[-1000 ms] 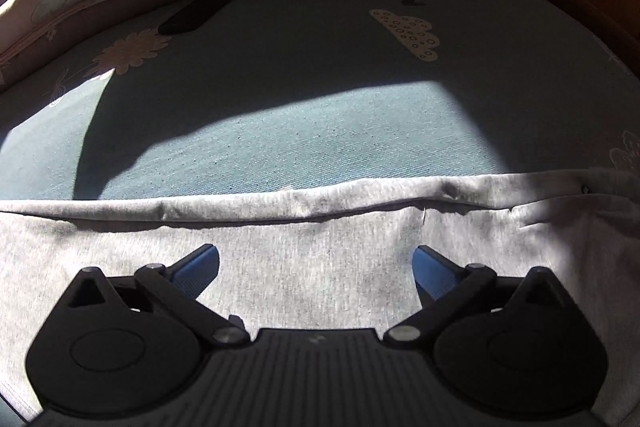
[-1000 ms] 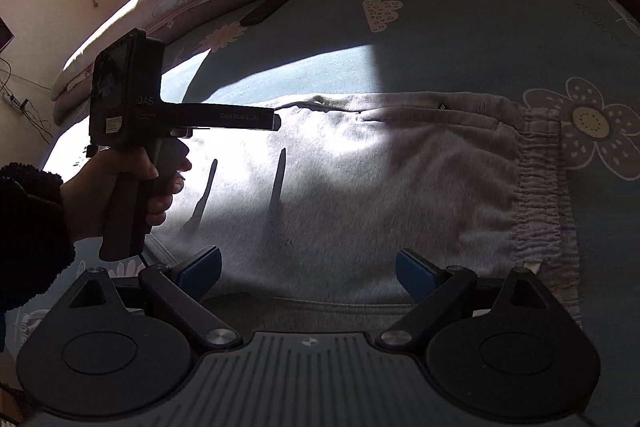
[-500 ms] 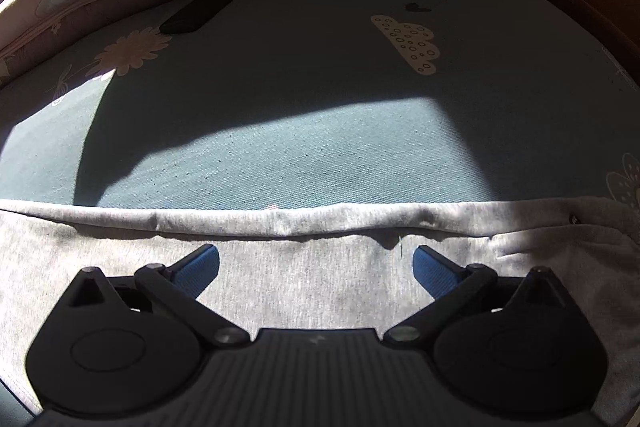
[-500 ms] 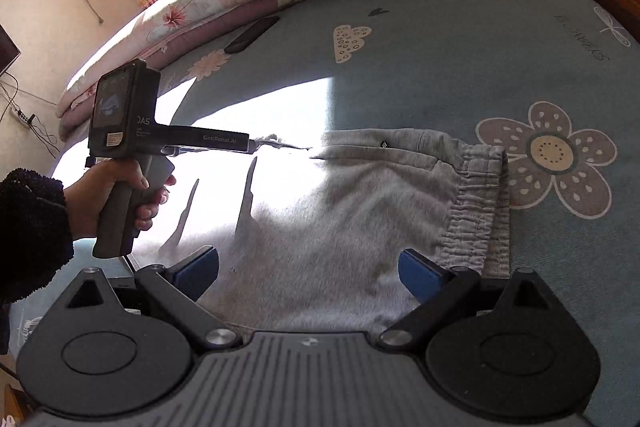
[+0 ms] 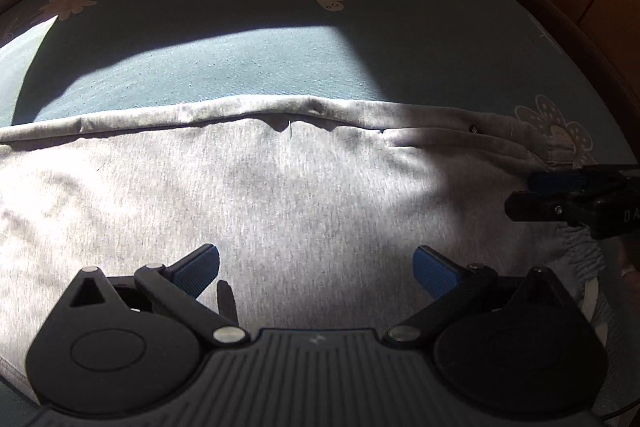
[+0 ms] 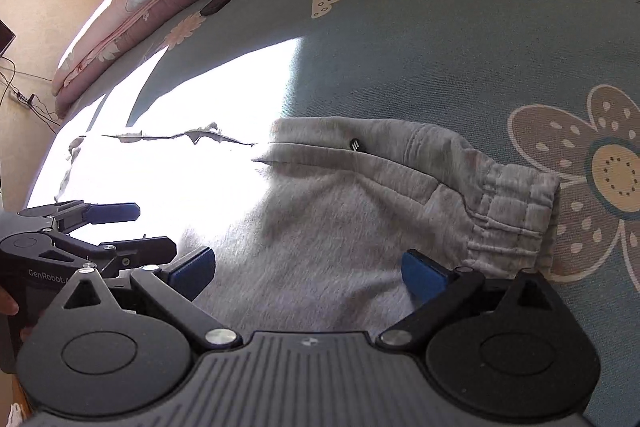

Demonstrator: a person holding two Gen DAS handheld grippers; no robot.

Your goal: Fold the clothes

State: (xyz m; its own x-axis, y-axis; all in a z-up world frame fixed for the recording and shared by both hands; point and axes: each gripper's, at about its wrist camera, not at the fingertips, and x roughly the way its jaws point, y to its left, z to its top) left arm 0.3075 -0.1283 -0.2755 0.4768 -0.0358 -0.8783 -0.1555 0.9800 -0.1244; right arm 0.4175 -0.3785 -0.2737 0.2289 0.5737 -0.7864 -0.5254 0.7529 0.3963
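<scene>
Grey sweatpants (image 5: 304,195) spread flat on the bed (image 6: 460,27), already doubled lengthwise. Left gripper (image 5: 316,267) and right gripper (image 6: 308,275) poised over the near edge, fingers apart, empty. Next, probably: lower, pinch near edge, fold across.

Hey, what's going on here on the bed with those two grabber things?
A person is folding clothes with a two-finger tool in each hand. Grey sweatpants lie spread flat on the blue bedsheet, elastic waistband to the right. The left tool and the right tool are both open, poised low over the near part of the fabric. Neither grips anything yet, and no fold by the tools has begun.
</scene>
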